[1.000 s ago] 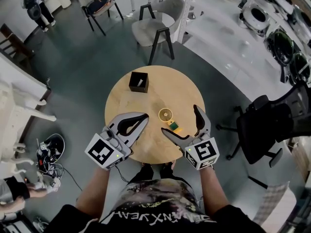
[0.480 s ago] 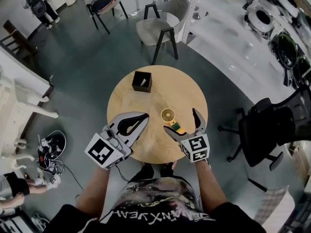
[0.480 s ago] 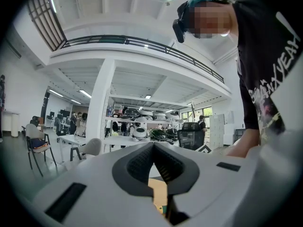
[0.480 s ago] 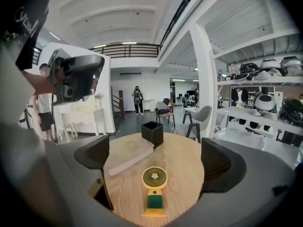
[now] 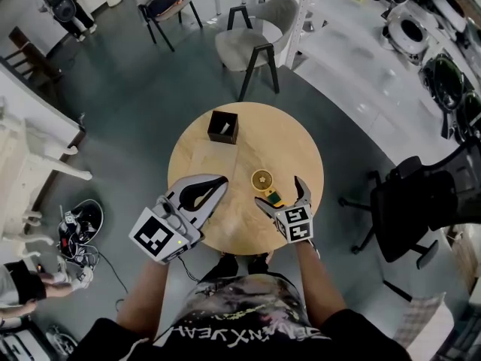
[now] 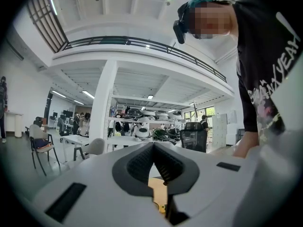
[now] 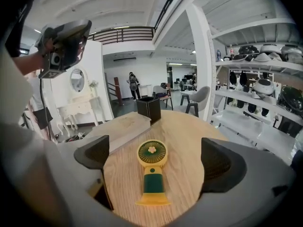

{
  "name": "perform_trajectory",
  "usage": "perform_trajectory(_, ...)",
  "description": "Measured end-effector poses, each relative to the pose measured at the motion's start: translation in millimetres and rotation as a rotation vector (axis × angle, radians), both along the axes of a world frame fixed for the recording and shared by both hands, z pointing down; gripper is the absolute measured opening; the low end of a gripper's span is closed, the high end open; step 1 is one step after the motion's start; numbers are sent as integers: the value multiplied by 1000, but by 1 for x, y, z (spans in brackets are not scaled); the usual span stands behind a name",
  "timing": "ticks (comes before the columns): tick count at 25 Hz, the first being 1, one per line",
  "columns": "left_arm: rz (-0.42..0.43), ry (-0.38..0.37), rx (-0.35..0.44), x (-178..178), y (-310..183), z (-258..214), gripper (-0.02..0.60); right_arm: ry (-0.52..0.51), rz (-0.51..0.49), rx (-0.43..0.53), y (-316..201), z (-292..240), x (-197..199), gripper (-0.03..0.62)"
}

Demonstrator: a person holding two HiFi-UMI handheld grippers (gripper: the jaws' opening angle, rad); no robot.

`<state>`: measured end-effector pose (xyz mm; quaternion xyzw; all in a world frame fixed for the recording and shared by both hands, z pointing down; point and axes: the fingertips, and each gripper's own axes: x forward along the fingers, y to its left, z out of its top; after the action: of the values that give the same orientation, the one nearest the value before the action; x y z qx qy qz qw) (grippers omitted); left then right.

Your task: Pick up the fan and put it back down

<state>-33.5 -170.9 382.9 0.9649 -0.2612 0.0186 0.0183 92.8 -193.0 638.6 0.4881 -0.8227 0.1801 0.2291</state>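
Round wooden table [image 5: 289,138] under me. The fan [image 5: 267,186] lies flat on it, just off centre toward four o'clock, head pointing away from me and foot toward me. In the right gripper view the fan [image 7: 152,171] shows a yellow head with a green grille, a small pale flower at the hub, a green handle and a flared yellow foot. My right gripper [image 5: 278,189] comes in over the rim at five o'clock, released, its jaws spread wide. In its own view the right gripper [image 7: 154,161] has one dark pad on each side of the fan, both clear of it. Its cube [image 5: 298,222] carries black-and-white square patterns, no letters. My left gripper [image 5: 219,180] sits over the rim at eight o'clock, well apart from the fan. The left gripper [image 6: 153,148] is clenched, pad tips meeting with nothing between them. A black open-topped box [image 5: 223,126] stands near the rim at eleven o'clock, and the right gripper view shows that box [image 7: 148,109] beyond the fan. Readable writing: "YEAH" in pale letters on my black shirt [image 6: 265,56]. A grey chair [image 5: 252,40] stands off the table at twelve o'clock and a black office chair [image 5: 421,201] at three o'clock.
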Motion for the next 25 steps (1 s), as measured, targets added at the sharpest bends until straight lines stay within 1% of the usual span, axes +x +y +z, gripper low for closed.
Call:
perform_trajectory(7,-8,0,-3,-2,0,1,13,22,5,-72,-1,34,0,584)
perform_trajectory(13,-11,0,-11,-3,2,2,13,50,6,-158,2,66,2,584)
perform_trajectory(20,-13,1,-20,-4,4,6,14,73,-24,-216,5,90,-4,584)
perform_trajectory(25,-12,1,-27,-4,8,6,13,105,-33,-290,8,108,-5,584)
